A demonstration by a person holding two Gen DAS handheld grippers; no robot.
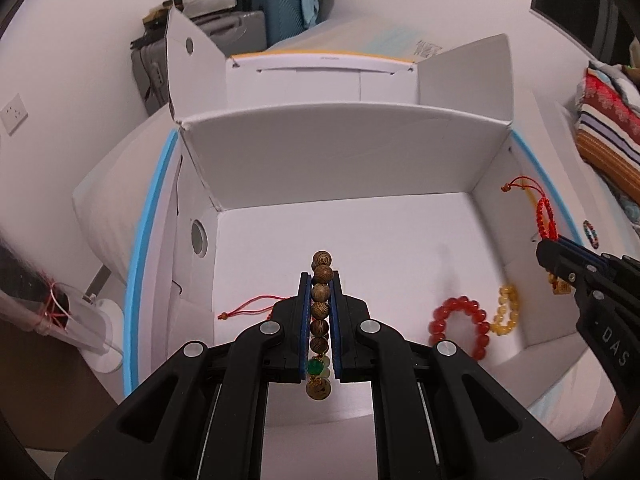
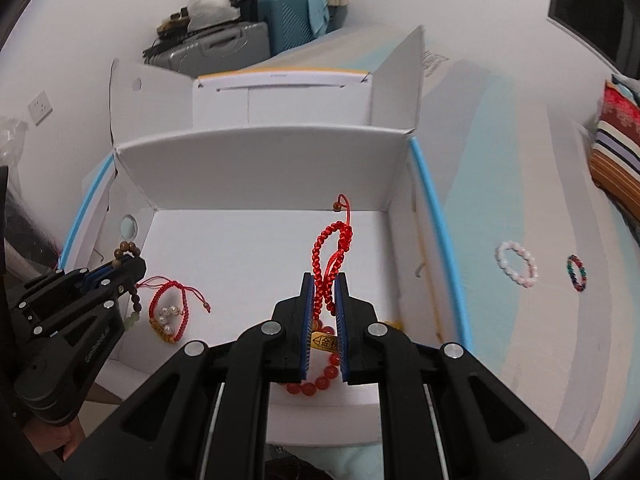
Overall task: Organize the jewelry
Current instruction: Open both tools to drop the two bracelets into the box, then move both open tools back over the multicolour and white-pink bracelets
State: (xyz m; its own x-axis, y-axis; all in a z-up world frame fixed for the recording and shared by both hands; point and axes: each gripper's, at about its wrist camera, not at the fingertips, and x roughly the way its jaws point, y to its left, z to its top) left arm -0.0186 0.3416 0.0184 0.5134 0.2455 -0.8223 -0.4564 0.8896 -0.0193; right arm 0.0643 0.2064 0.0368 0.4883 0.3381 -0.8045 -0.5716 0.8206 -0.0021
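Note:
My left gripper (image 1: 322,280) is shut on a brown wooden bead bracelet (image 1: 321,300) with a green bead, held above the floor of the open white box (image 1: 340,152). My right gripper (image 2: 325,280) is shut on a red braided cord bracelet (image 2: 330,252) with a gold tag, held over the same box (image 2: 260,164). In the box lie a red bead bracelet (image 1: 458,326), a yellow bead bracelet (image 1: 506,312) and a red cord bracelet with pearls (image 2: 170,314). The left gripper shows in the right wrist view (image 2: 132,262); the right one shows in the left wrist view (image 1: 546,250).
A pink-white bead bracelet (image 2: 516,264) and a dark multicoloured bracelet (image 2: 577,273) lie on the bed cover right of the box. Folded striped cloth (image 2: 616,152) sits far right. Suitcases (image 2: 288,20) stand by the back wall. The box flaps stand upright.

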